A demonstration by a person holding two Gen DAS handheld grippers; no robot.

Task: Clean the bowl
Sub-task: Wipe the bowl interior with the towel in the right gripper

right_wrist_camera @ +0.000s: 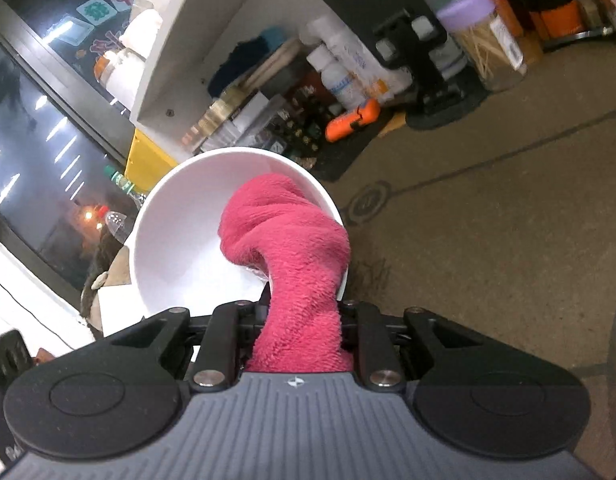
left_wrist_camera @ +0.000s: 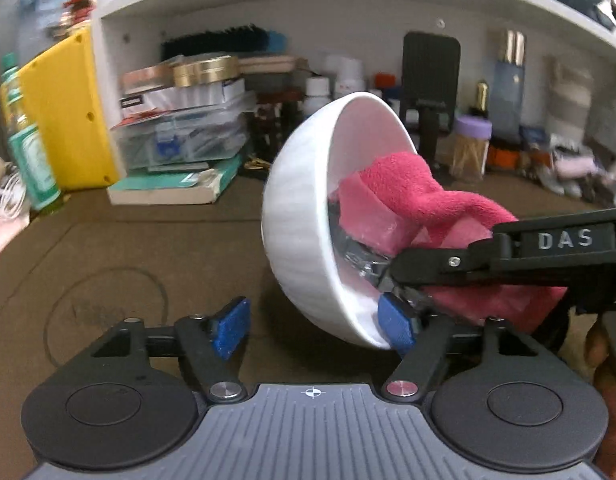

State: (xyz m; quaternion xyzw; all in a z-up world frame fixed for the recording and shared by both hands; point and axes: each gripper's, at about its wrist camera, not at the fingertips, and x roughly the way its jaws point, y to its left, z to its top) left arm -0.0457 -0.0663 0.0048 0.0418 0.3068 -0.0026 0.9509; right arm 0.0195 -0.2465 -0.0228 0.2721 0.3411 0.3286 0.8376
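Clamped jaws of the right gripper [right_wrist_camera: 300, 312] pinch a pink cloth [right_wrist_camera: 292, 248] that presses inside a white bowl [left_wrist_camera: 308, 216], tilted on its side above the brown table [left_wrist_camera: 148, 248]. Left gripper [left_wrist_camera: 312, 324] jaws stand spread, one blue pad [left_wrist_camera: 396, 320] touching the bowl's lower rim.

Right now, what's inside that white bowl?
A pink cloth fills part of the white bowl, pushed in by the right tool. The rest of the inside looks bare; the surface under the cloth is hidden.
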